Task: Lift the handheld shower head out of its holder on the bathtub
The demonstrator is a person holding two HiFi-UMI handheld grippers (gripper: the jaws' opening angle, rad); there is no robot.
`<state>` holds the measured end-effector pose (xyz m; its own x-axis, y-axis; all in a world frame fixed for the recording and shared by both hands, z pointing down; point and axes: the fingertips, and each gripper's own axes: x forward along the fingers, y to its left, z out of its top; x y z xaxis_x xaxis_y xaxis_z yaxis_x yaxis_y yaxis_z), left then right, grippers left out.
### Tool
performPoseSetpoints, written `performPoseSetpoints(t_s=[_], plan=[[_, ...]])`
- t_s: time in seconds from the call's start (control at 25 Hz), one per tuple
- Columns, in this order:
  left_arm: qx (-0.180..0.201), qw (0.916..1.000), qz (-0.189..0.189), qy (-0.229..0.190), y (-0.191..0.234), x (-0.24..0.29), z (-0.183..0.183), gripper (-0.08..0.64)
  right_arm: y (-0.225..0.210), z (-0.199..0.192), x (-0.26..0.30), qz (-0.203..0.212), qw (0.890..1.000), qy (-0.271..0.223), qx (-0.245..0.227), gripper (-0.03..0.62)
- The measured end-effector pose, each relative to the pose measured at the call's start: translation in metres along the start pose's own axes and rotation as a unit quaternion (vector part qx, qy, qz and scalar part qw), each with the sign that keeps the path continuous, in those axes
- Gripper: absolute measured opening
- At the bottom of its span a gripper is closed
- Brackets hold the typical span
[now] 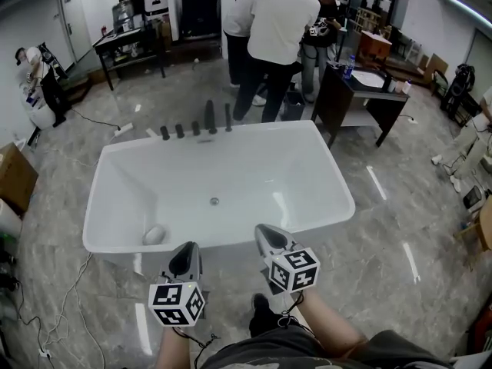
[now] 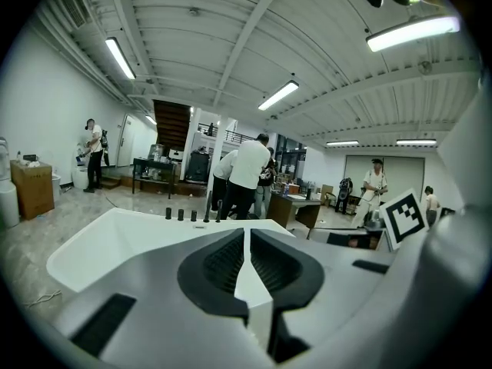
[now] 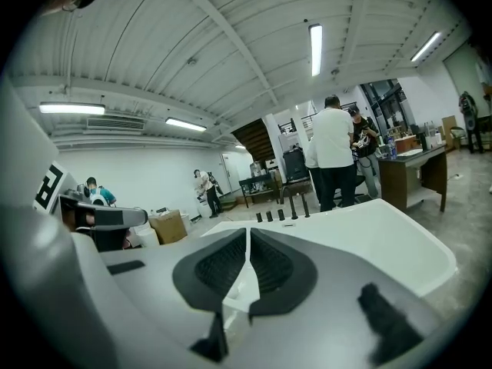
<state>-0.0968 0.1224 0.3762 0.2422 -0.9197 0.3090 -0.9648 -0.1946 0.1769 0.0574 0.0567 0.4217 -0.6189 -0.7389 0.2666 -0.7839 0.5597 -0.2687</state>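
While the left gripper (image 1: pixel 187 248) and right gripper (image 1: pixel 263 233) are closed and empty, the handheld shower head (image 1: pixel 210 117) looks rigid and slick, best grasped mid-stem.

The shower head (image 1: pixel 210 118) stood on the far rim of the bathtub (image 1: pixel 117 200). People (image 1: pixel 270 44) stood behind it, a desk (image 1: pixel 361 97) to their right.

one bathtub (image 1: pixel 98 198), five black fittings (image 1: pixel 195 128), two tongs (image 1: pixel 187 246) (image 1: pixel 262 229)
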Motion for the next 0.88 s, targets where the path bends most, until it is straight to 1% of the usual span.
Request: performPoseSetpoints(t_s=[0.28,0.52,0.64,0.88], plan=[[-0.001,0.9999,0.013,0.005,-0.006,0.064,0.019,0.035,-0.050,0.019,0.041,0.016,1.000,0.013,0.000,0.031],[-0.002,0.9995,0.031,0.012,-0.008,0.103,0.024,0.035,-0.088,0.026,0.071,0.030,0.999,0.024,-0.001,0.031],[-0.005,0.9992,0.037,0.014,-0.008,0.115,0.027,0.035,-0.098,0.029,0.084,0.036,0.999,0.029,-0.001,0.031],[-0.008,0.9991,0.036,0.020,-0.002,0.130,0.032,0.035,-0.101,0.030,0.097,0.041,0.998,0.037,0.003,0.031]])
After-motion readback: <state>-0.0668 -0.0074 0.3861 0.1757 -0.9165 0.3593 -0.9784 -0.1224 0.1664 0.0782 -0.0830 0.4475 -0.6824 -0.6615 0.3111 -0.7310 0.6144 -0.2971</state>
